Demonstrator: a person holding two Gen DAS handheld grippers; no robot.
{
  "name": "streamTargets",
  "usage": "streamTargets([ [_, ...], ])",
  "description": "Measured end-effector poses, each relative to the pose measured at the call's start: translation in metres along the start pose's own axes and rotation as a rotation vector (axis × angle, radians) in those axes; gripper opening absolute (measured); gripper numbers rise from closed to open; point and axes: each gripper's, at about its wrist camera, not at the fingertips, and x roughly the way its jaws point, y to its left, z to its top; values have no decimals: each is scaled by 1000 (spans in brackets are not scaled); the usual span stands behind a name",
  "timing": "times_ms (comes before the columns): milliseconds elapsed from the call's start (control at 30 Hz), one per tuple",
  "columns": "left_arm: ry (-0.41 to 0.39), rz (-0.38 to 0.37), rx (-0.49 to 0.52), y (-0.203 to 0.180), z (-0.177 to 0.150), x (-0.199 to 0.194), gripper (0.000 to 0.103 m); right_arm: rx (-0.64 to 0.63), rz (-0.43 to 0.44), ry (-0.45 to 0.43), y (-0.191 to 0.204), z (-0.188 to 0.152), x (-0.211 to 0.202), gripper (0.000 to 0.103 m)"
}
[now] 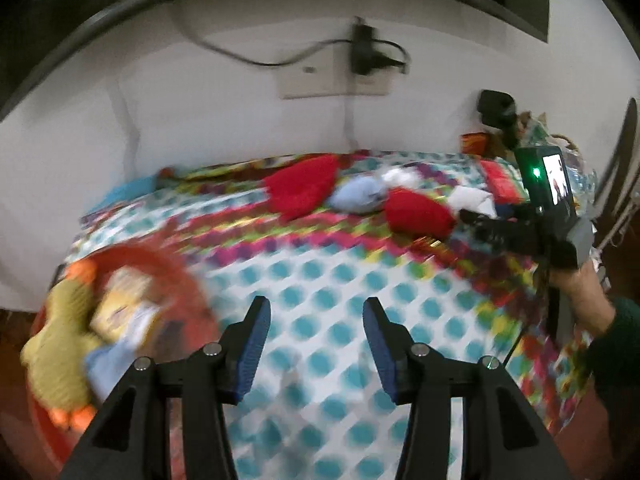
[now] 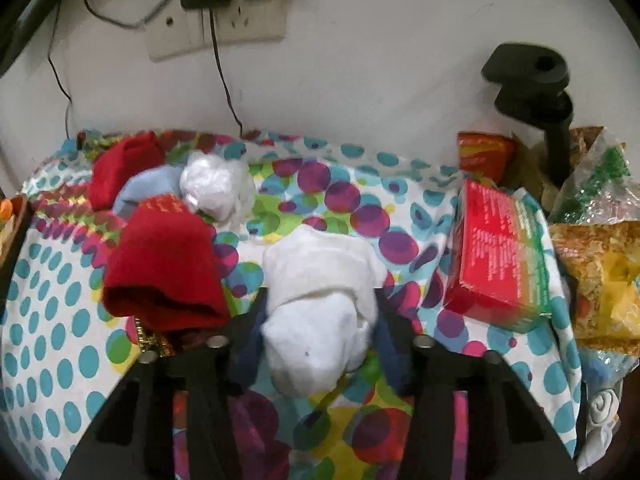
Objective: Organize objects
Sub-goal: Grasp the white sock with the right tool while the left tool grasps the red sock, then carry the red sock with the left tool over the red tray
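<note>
Right gripper (image 2: 320, 316): jaws either side of white sock bundle (image 2: 320, 300), fingers against its flanks, apparently gripping it; bundle sits mid-table on dotted cloth (image 2: 52, 312). Red sock (image 2: 164, 268) just left of it. Second white bundle (image 2: 218, 190), pale blue sock (image 2: 148, 190), another red sock (image 2: 122, 166) toward far left edge. Red box (image 2: 500, 252) near right edge, snack bags (image 2: 600, 280) beyond.

Left gripper (image 1: 316, 320): jaws wide, nothing between, over cloth near front edge. Orange basket (image 1: 176, 264) with yellow plush toy (image 1: 60, 356) at left edge, blurred.

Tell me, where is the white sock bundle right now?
In the right wrist view, the white sock bundle sits low in the middle, between the right gripper fingers, just right of the red sock.
</note>
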Motion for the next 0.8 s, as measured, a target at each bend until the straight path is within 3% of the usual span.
streamTargets([
  [233, 61, -115, -53, -52, 51, 69, 49, -1, 73, -6, -11, -23, -29, 36],
  [433, 127, -201, -165, -72, 78, 111, 49, -7, 131, -16, -13, -45, -44, 36],
  [633, 178, -155, -159, -88, 89, 148, 49, -4, 133, 1, -12, -47, -38, 37],
  [800, 116, -56, -101, -97, 88, 164, 54, -21, 117, 5, -7, -46, -39, 37],
])
